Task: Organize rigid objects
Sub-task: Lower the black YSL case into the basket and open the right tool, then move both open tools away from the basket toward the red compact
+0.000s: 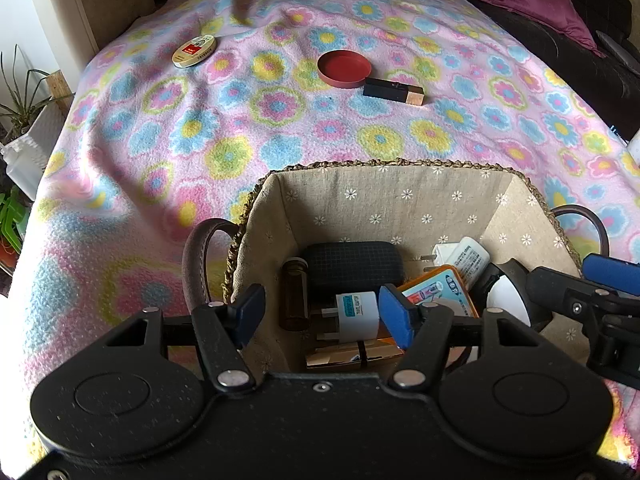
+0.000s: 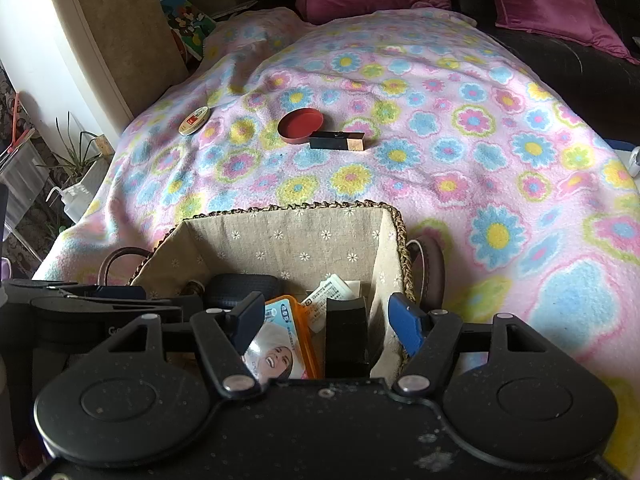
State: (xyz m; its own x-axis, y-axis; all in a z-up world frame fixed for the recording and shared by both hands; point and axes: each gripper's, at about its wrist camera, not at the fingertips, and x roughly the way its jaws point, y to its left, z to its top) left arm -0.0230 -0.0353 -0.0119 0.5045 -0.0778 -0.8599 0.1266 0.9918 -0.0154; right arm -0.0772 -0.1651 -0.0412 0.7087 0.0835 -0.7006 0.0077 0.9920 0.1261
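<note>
Both the left tool (image 1: 322, 312) and the right tool (image 2: 328, 322) hang spread and empty over the lined basket (image 1: 400, 196); inside lie a white adapter (image 1: 358, 314) and an orange case (image 1: 444, 292). Beyond it on the floral blanket (image 1: 240, 128), a red lid (image 1: 344, 68) touches a black tube (image 1: 394, 91); a round tin (image 1: 195, 51) sits well apart.

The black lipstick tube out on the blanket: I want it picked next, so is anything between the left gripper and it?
Yes. The basket's far wall rises between the open left gripper and the lipstick tube. Beyond it lies bare blanket; the red lid touches the tube's far side.
</note>
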